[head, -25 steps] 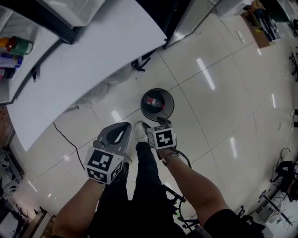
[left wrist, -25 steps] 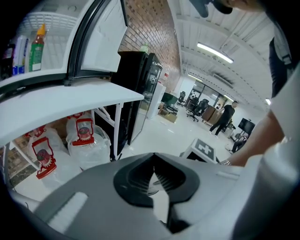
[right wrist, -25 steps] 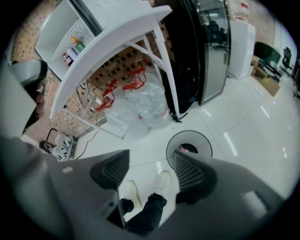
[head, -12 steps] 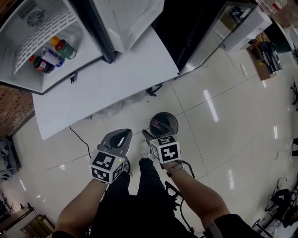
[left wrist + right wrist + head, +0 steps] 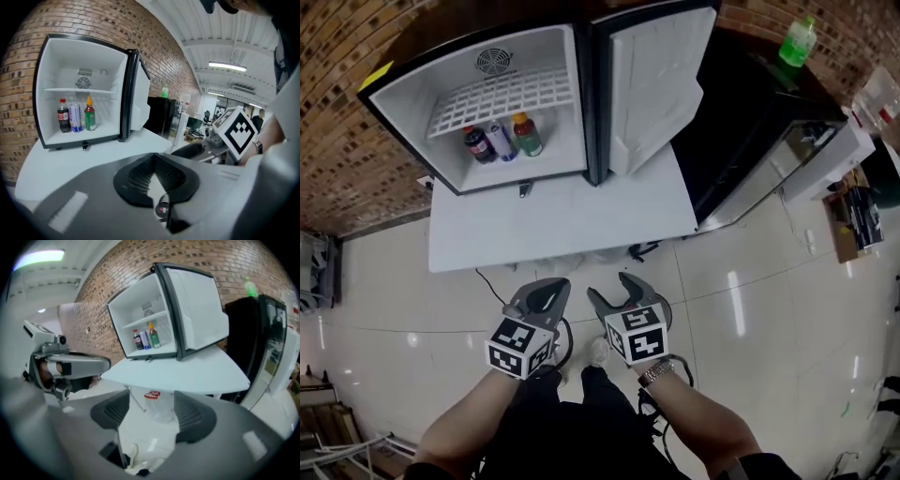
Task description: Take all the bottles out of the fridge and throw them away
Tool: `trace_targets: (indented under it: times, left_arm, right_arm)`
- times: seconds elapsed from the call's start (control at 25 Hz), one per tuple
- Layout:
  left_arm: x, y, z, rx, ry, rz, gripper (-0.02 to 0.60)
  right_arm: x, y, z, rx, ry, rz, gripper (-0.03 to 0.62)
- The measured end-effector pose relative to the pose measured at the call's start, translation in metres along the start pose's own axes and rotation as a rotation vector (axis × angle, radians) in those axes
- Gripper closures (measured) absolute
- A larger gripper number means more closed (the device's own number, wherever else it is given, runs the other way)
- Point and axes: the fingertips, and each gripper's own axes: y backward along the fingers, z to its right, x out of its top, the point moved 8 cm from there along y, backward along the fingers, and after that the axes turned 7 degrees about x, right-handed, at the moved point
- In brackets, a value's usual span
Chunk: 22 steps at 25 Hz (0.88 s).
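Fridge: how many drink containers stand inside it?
3, side by side under the wire shelf: a dark cola bottle at left, a blue-and-white container in the middle, a green bottle with an orange cap at right. None looks hidden.

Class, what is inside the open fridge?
On the fridge floor stand a cola bottle, a can and a green bottle with an orange cap. The wire shelf above looks bare. Anything behind the three is hidden.

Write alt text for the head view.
Open fridge on a white table, three bottles standing under its shelf. In the foreground the person holds the left gripper, shut, and the right gripper, open, over a tiled floor.
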Motion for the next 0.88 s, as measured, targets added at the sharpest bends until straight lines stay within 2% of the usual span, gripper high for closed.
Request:
trace_targets:
  times: [0.24, 0.48, 0.88]
  left_arm:
    - [0.017, 0.029, -0.037, 0.110, 0.049, 0.083, 0.577]
    - [0.024, 0.055, -0.078, 0.181, 0.081, 0.137, 0.578]
    - [0.048, 0.052, -0.145, 0.211, 0.101, 0.184, 0.577]
  right_arm:
    - [0.040, -0.012, -0.037, 0.065, 0.116, 0.034, 0.306]
    - [0.082, -0.045, -0.065, 0.099, 0.216, 0.049, 0.309]
    - [0.157, -0.101, -0.063, 0.047, 0.274, 0.064, 0.309]
